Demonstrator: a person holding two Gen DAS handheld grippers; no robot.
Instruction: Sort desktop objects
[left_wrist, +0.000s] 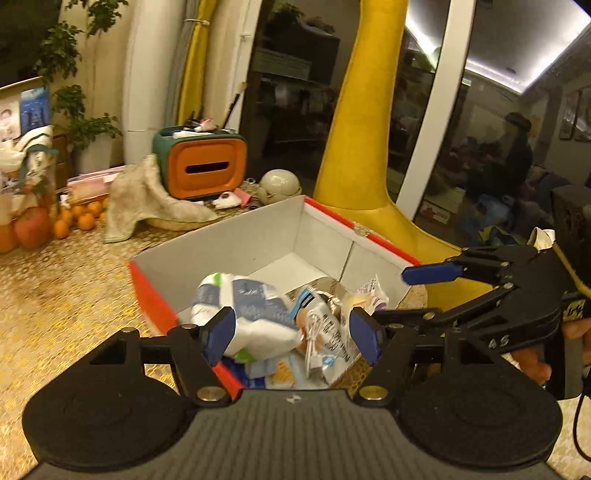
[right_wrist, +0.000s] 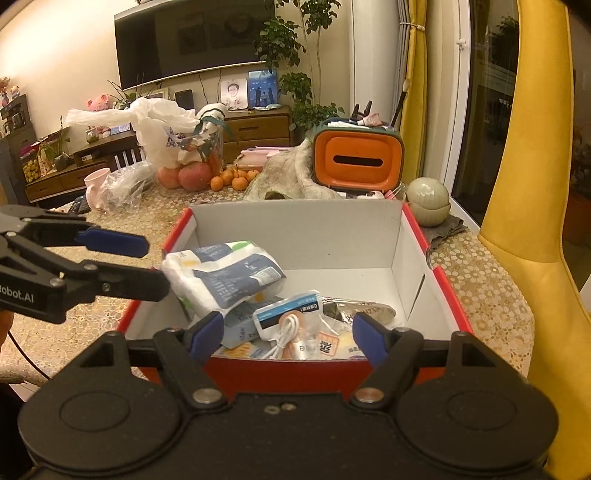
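A red cardboard box with white inner walls stands on the table. In it lie a white and blue tissue pack, a packet with a white cable and other small packets. My left gripper is open above the box's near left corner, the tissue pack just beyond its fingers. It also shows in the right wrist view, at the box's left edge beside the tissue pack. My right gripper is open and empty over the box's near edge; it shows at the right of the left wrist view.
An orange and green tissue holder, a beige cloth, a round grey-green pot, oranges and apples and plastic bags stand behind the box. A yellow chair is at the right.
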